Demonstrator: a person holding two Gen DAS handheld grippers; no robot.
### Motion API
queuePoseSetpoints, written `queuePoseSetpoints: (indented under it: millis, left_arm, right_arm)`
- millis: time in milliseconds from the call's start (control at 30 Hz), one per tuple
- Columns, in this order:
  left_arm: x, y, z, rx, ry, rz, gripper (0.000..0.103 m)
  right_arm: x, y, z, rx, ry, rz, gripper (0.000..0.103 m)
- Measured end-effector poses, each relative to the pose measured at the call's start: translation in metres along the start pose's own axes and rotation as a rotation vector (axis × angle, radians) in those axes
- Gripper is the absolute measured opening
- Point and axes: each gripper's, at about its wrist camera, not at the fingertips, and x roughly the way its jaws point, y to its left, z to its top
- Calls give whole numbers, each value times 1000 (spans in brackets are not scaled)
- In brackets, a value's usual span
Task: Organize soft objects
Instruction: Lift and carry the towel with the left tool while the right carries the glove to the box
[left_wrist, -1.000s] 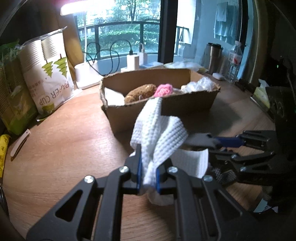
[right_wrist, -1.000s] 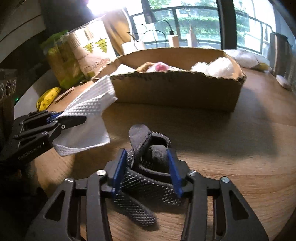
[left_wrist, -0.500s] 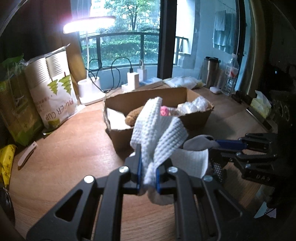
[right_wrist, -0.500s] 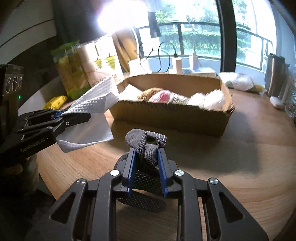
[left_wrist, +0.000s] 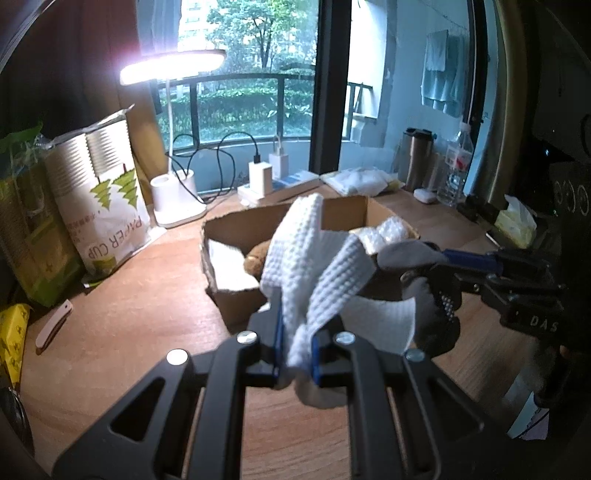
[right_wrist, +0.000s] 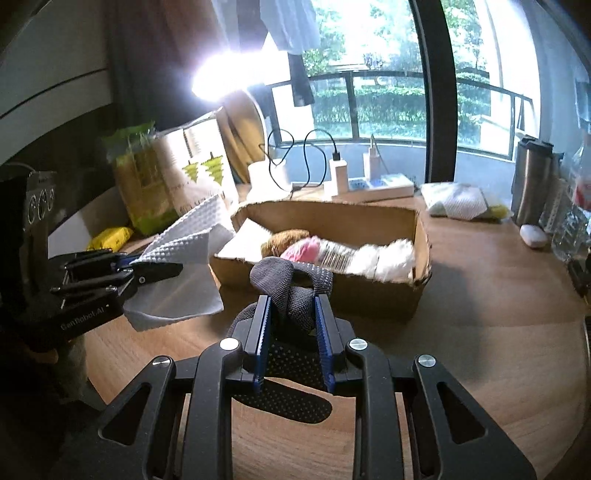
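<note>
Left gripper (left_wrist: 295, 354): jaws narrow, pinched on a white cloth (left_wrist: 314, 273). Grip sits low on a bunched fold, so the free corners fan upward and one flap droops to the right. Held clear of the worktop (left_wrist: 122, 332), probably so nothing drags on the way to the box (left_wrist: 225, 225).

Right gripper (right_wrist: 293, 332): jaws clamped on a grey glove (right_wrist: 284, 291), dotted palm side showing. Cuff loops up over the pads; the fingers hang below the jaws, near the wood or brushing it, cannot tell which. A mid-body pinch like this keeps a limp item from sliding out.

Box, seen from the right wrist, lies at 12 o'clock from the glove, just beyond it. Already inside: folded white sheet at the left end, brown plush (right_wrist: 284, 238), pink piece (right_wrist: 301, 249), white fluffy bundle (right_wrist: 391, 258) at the right end. Sorting looks well along; these two items seem to be among the last.

Both grippers sit side by side at 6 o'clock of the box, cloth at roughly 9 o'clock of the glove, apart.

Judgement: next is carry over the near wall and drop. Risk: hanging glove fingers or the cloth flap snagging the cardboard rim.

Lamp (left_wrist: 173, 66) and paper-cup bag (left_wrist: 107, 206) stand at 10 o'clock, uninvolved.
</note>
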Motion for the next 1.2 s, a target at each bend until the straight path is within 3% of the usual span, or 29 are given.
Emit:
queuePoseSetpoints:
  millis: [767, 1200]
  left_arm:
    - [12, 17, 40, -55, -95, 14, 13]
    - [45, 36, 48, -119, -87, 20, 13]
  right_arm:
    - [7, -18, 40, -2, -61, -22, 26]
    - [33, -26, 57, 12, -61, -16, 26]
